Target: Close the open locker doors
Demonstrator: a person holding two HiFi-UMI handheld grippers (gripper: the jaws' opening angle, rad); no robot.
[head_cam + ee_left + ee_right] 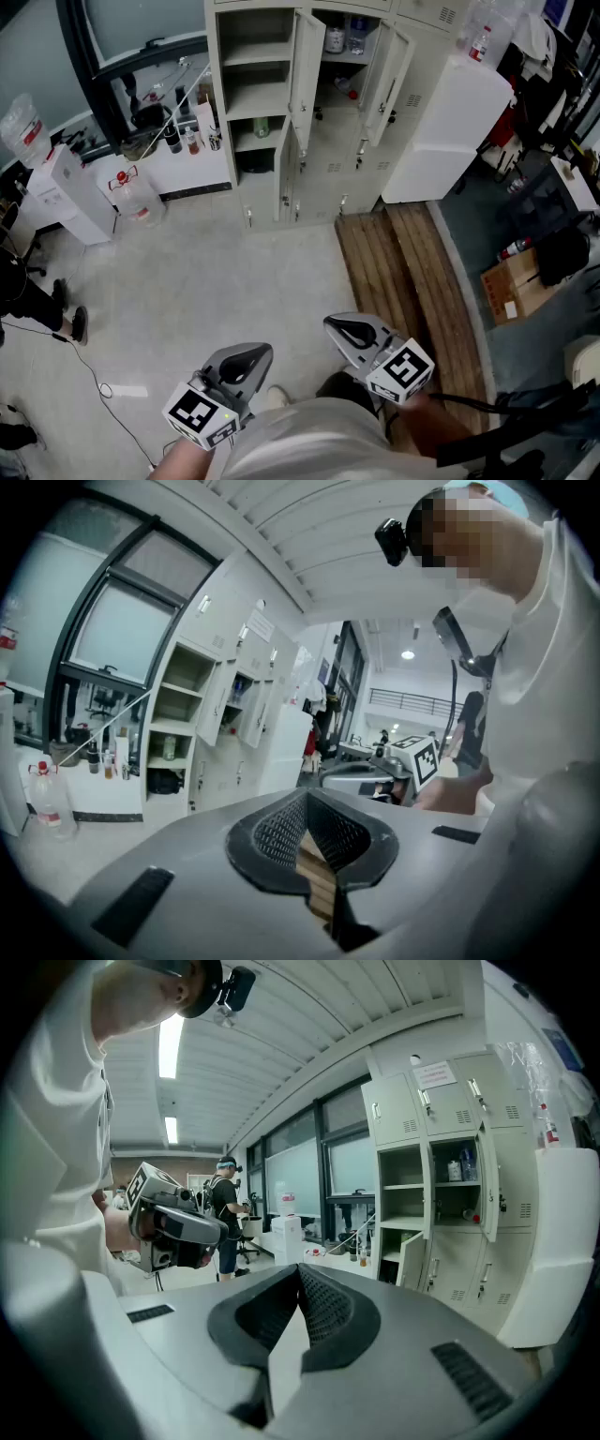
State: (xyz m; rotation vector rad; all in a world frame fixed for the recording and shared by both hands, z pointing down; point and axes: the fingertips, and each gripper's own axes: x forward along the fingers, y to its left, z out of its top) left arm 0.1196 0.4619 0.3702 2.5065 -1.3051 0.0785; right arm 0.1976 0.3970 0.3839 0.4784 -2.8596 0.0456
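Standing well back on the floor (234, 281), I am holding both grippers low in front of me, and neither is touching anything. My left gripper (248, 361) is pointing toward the lockers (323, 155), its fingers (279, 832) pressed together at the tips with nothing between them. My right gripper (345, 330) is hanging just beside it, and its fingers (325, 1305) are likewise closed and empty.

The lockers are standing along the far edge of the floor, well apart from me. An upper door (306, 66) near the middle is hanging open, and a second upper door (389, 80) is angling out to its right. Bottles (345, 37) are showing in the compartment between them. A lower door (285, 173) is standing ajar beneath the first. The compartments in the left column (255, 89) are showing open too.

Wooden planks (403, 272) are lying on the floor ahead of my right gripper, reaching toward the lockers' foot. A water jug (136, 199) is sitting near the floor's left edge, just beside a white dispenser (70, 192).
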